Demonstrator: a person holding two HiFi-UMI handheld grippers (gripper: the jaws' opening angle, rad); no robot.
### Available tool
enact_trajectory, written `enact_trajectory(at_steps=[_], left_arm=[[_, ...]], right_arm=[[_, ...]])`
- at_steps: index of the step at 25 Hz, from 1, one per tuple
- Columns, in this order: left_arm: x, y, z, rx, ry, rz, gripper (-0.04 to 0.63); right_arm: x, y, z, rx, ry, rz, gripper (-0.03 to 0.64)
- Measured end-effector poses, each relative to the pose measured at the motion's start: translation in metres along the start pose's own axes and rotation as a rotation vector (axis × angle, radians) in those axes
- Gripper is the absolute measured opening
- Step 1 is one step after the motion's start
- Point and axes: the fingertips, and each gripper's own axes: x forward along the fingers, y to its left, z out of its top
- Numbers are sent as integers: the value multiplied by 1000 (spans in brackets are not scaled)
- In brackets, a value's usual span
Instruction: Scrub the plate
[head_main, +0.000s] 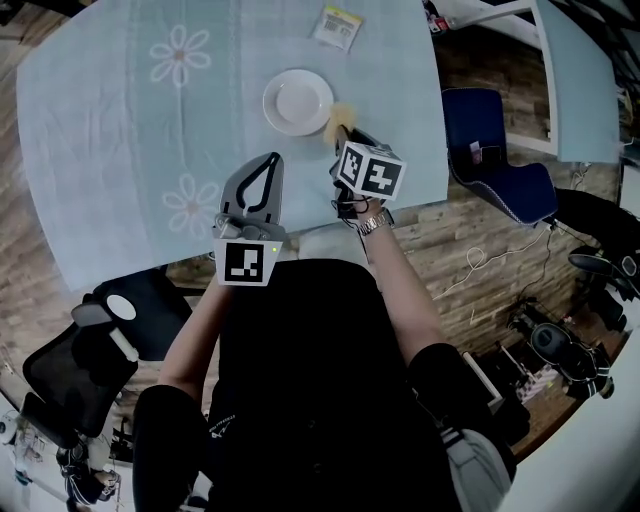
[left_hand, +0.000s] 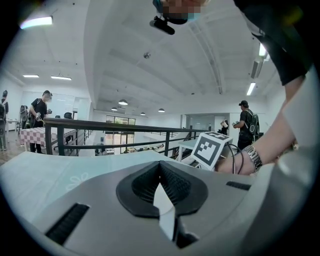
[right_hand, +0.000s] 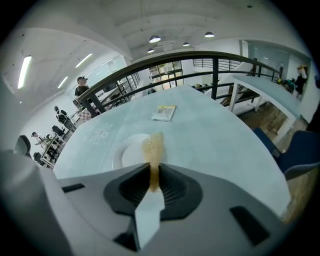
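1. Grey left tongs (head_main: 271, 159) are pressed together on nothing. They hang over the pale blue tablecloth (head_main: 120, 120), short of the plate. If I scrub with this side idle, nothing braces the dish.
2. White and unheld, the plate (head_main: 298, 101) sits on the cloth just beyond both tongs. I judge a hard stroke could skate it across the table or bunch the fabric under it.
3. Yellow scourer (right_hand: 154, 147) is pinched in my right tongs (right_hand: 153, 172) by its lower end only. The rest sticks out toward the plate's near rim. It looks soft, so under pressure it may fold or slip free, and the bare jaws would then scrape the plate.
4. Farther back lies a small packet (head_main: 337, 25), which a shoved plate might knock.
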Motion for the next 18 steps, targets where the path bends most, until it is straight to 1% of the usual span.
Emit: enact_trajectory(at_steps=[2, 8, 11, 14, 18], left_arm=[[-5, 0, 4, -5, -8, 7, 12], [-17, 1, 28, -91, -68, 51, 12], [-23, -5, 44, -81, -96, 57, 12], [-26, -13, 49, -65, -64, 61, 12], [-28, -23, 58, -56, -47, 80, 12]], right_arm=[[-10, 7, 5, -17, -34, 3, 54], [-56, 40, 30, -81, -163, 49, 54], [-86, 55, 40, -118, -224, 81, 54], [-115, 67, 47, -164, -273, 115, 54], [-146, 78, 57, -222, -320, 173, 54]])
